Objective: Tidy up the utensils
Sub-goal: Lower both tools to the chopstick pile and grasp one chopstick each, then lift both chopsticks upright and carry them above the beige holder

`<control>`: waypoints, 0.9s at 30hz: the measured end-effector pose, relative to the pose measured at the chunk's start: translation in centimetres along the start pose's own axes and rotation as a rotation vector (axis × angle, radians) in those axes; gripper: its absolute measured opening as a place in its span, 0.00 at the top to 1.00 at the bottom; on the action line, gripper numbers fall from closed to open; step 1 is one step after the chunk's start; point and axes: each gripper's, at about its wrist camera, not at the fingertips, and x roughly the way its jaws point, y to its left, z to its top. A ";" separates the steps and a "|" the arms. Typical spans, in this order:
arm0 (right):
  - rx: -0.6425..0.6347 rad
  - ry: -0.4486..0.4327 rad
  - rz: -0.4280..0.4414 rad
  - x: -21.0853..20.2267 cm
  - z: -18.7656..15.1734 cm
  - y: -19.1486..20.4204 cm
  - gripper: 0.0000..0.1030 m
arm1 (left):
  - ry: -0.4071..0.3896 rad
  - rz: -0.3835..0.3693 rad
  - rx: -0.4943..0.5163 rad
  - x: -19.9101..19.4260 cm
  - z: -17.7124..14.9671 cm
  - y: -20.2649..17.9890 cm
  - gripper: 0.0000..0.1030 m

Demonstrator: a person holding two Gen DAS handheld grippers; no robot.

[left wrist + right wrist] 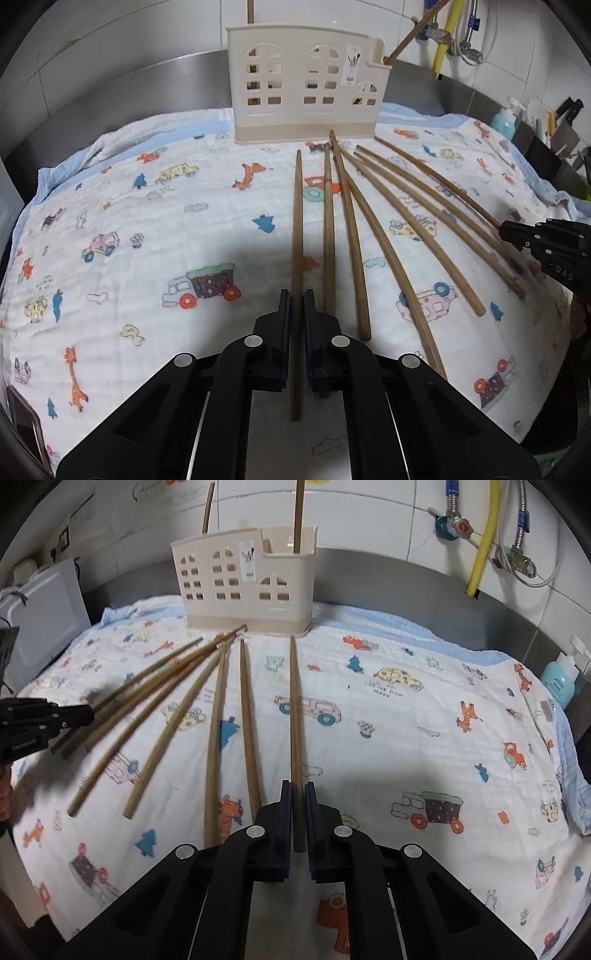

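White wall tiles and a steel backsplash ran behind a printed cloth [155,236] covered in little cars and giraffes, and that was the whole stage in the left wrist view. Up at top centre stood the beige utensil holder [306,81], shaped like a house with cut-out windows, one chopstick poking from its left end and another leaning out of its right. Seven loose chopsticks fanned across the cloth from centre to right, tips gathered near the holder's base. Low in the frame, the left gripper [296,299] had its jaws pressed together on the leftmost chopstick [297,221], which ran straight up the middle of the picture with its butt end passing back between the fingers. Over at the right edge, the right gripper [517,232] sat at the far end of the fan, closed on the outermost stick. Switching to the right wrist view, same cloth [424,738], with a blue bottle [559,683] at the right edge and a yellow hose [484,535] on the tiles at upper right. The holder [251,587] stood at upper centre with two sticks upright in it. Down low, the right gripper [297,786] was clamped on the rightmost chopstick [294,701], its butt showing just behind the pads. The remaining sticks splayed away to the left, where the left gripper [86,714] showed at the left edge, fingers together over the far sticks.
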 end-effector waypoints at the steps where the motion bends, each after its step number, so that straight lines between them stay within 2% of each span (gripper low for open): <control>1: -0.002 -0.012 -0.005 -0.4 0.2 0.1 0.94 | -0.005 -0.002 0.002 -0.2 0.1 0.0 0.95; 8: 0.010 -0.105 -0.003 -3.8 1.9 0.3 0.94 | -0.072 -0.033 -0.031 -2.5 0.9 0.4 0.95; 16: 0.010 -0.219 0.022 -7.5 5.4 0.8 0.94 | -0.170 -0.065 -0.021 -5.2 2.7 0.3 0.95; 19: 0.009 -0.244 0.042 -8.4 7.0 1.0 0.94 | -0.184 -0.089 -0.032 -5.6 3.6 0.5 0.95; 24: -0.013 -0.279 0.049 -9.9 9.7 1.6 0.94 | -0.207 -0.081 -0.002 -6.4 5.4 0.2 0.95; 27: -0.021 -0.301 0.061 -10.8 11.3 1.6 0.94 | -0.193 -0.073 0.001 -6.4 6.8 0.5 0.95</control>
